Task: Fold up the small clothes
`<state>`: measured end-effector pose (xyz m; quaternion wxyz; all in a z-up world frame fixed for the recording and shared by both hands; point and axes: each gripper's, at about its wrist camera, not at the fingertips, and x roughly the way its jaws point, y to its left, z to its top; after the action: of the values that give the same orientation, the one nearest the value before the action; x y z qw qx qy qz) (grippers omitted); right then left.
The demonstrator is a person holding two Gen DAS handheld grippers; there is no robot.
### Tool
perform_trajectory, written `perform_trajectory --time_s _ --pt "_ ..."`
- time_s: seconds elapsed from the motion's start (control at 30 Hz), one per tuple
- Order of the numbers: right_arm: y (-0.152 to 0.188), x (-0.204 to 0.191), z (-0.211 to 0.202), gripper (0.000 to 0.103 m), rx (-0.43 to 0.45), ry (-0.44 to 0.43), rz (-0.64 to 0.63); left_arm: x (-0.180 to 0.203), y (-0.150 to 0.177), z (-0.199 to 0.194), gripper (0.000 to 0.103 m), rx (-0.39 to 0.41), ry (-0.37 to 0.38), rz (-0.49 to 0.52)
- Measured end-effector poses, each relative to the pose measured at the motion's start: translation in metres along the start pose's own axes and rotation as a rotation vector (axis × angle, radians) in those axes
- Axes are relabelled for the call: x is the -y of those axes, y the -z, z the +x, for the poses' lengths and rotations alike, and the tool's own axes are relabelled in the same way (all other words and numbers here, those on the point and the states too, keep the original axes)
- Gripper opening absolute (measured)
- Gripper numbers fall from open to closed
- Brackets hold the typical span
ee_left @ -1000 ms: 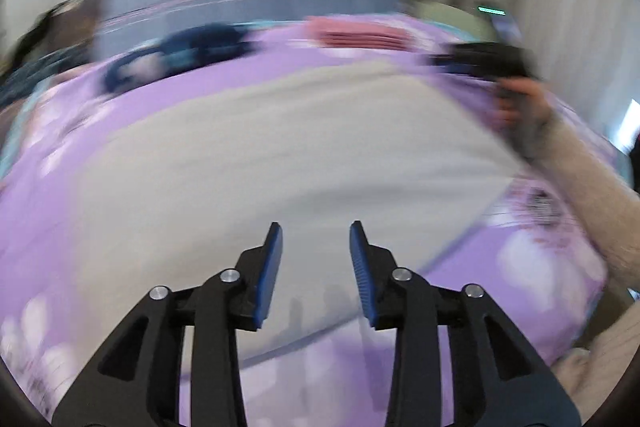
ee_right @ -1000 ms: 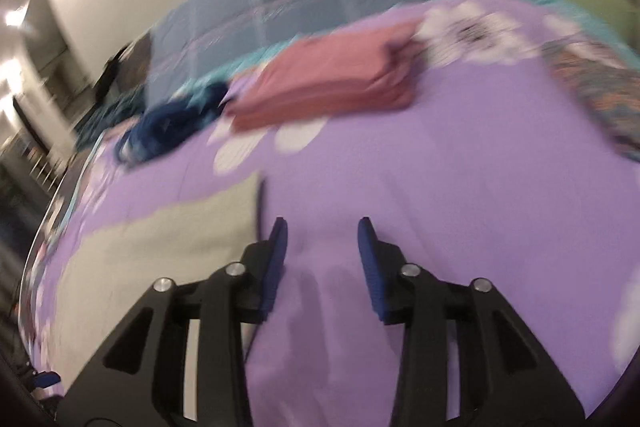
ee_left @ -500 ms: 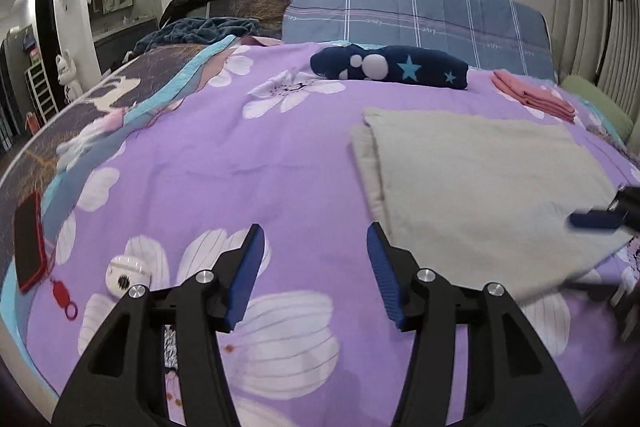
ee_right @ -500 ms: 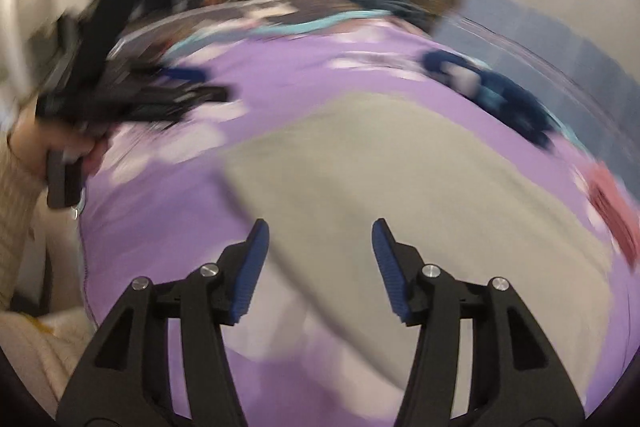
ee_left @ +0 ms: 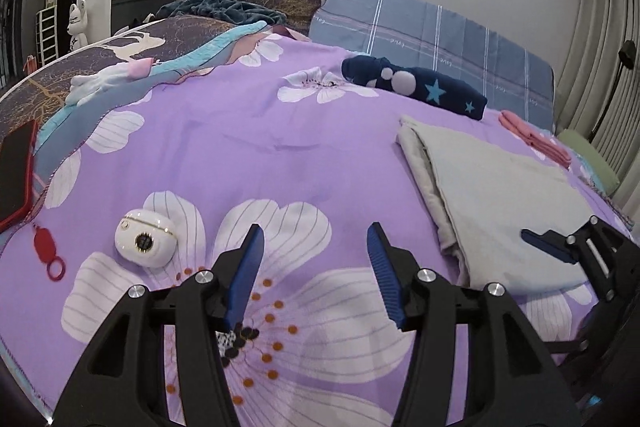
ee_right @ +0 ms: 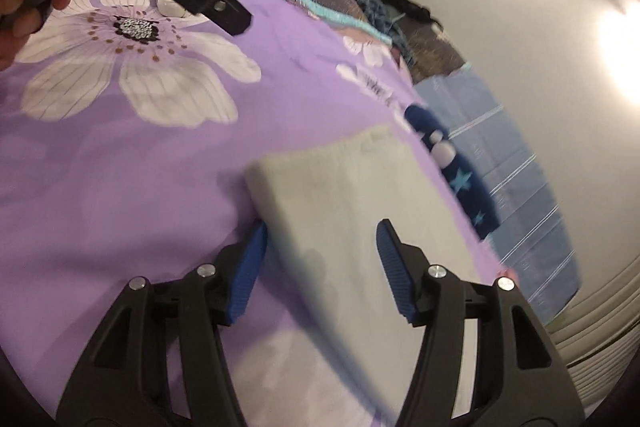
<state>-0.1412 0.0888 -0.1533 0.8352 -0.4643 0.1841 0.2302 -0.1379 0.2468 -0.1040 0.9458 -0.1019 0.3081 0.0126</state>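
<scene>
Grey folded cloth (ee_left: pixel 504 203) lies flat on the purple floral bedspread (ee_left: pixel 248 147), below the navy star garment (ee_left: pixel 416 87). Left gripper (ee_left: pixel 316 267) hovers beside the cloth, jaws parted, empty. Right gripper (ee_right: pixel 320 267), jaws just widened, stands over the cloth's near edge, gripping nothing.

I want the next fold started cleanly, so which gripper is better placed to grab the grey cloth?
Right. The right gripper hangs open over the near corner of the grey cloth, while the left gripper points at bare purple bedsheet, with the cloth off to its side.
</scene>
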Motion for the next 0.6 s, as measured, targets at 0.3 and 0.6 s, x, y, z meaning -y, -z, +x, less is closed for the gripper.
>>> perform_trajectory --time_s 0.3,0.6 --pt "-0.021 -0.005 -0.001 0.003 0.074 0.034 -0.012 -0.009 -0.015 0.017 0.054 -0.019 0.09 -0.001" --pt "-0.019 -0.002 0.006 0.003 0.058 0.0 0.0 0.019 -0.067 0.127 0.056 -0.278 0.531 -0.058"
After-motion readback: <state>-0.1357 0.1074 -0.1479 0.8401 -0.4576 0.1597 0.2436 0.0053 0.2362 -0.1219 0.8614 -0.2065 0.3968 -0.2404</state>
